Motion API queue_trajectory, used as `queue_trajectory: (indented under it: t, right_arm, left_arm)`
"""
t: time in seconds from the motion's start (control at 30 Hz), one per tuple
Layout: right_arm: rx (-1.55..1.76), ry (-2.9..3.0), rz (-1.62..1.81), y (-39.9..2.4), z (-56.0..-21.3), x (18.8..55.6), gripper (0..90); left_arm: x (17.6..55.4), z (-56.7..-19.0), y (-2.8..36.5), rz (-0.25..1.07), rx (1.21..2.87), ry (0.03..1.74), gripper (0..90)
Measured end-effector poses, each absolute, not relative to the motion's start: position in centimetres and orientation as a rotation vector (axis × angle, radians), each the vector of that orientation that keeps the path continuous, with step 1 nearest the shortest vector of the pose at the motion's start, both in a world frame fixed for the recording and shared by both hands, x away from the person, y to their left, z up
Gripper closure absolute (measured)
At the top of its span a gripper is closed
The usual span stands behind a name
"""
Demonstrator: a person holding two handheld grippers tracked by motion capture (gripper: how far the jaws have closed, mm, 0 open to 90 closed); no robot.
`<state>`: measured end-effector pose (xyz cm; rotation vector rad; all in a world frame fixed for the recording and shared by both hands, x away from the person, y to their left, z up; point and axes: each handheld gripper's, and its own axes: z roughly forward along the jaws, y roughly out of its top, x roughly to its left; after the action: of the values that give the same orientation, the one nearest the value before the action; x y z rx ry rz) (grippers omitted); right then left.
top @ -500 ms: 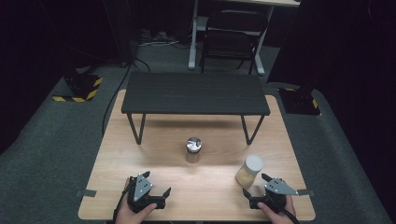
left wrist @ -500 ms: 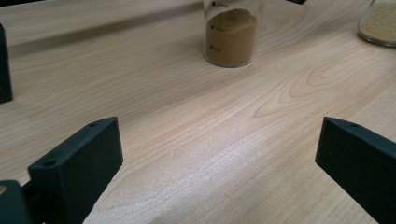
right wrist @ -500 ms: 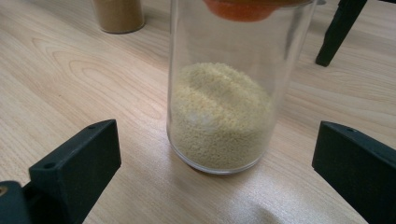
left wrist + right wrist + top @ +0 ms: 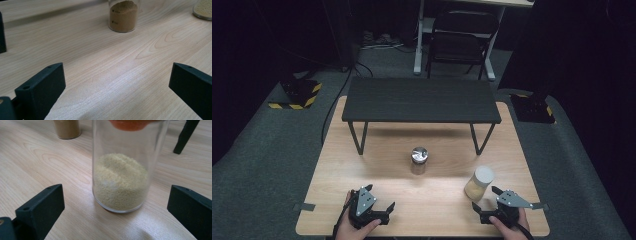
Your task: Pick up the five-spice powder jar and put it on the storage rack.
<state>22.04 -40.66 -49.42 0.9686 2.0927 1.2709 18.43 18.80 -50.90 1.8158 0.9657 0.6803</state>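
Since half a second ago nothing has moved: our right gripper (image 4: 485, 200) waits wide open before the pale jar (image 4: 479, 183), our left gripper (image 4: 382, 206) also wide, so grasping has not yet begun

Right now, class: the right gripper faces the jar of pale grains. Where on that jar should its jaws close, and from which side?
Grip the jar of pale grains on its straight glass wall at mid-height, coming in level from the near table edge, where the right gripper already sits open. The jar stands upright and round, so opposite sides probably give the jaws an even hold.
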Motion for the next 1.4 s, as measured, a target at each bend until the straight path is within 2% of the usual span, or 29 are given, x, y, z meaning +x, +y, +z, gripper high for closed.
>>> queue_trajectory:
  t: [0.6,0.9,1.4]
  right_arm:
    - [0.972,2.080,1.283,-40.5,-49.6,21.8,0.8]
    - [0.973,2.079,1.296,-40.7,-49.6,21.8,0.8]
    - [0.972,2.076,1.297,-40.7,-49.7,21.8,0.8]
  left_arm:
    - [18.6,-51.1,19.0,0.669,1.799,0.953,0.9]
    - [19.5,-50.7,18.0,0.673,1.732,0.930,0.9]
    - [21.5,-50.1,15.9,0.694,1.710,0.854,0.7]
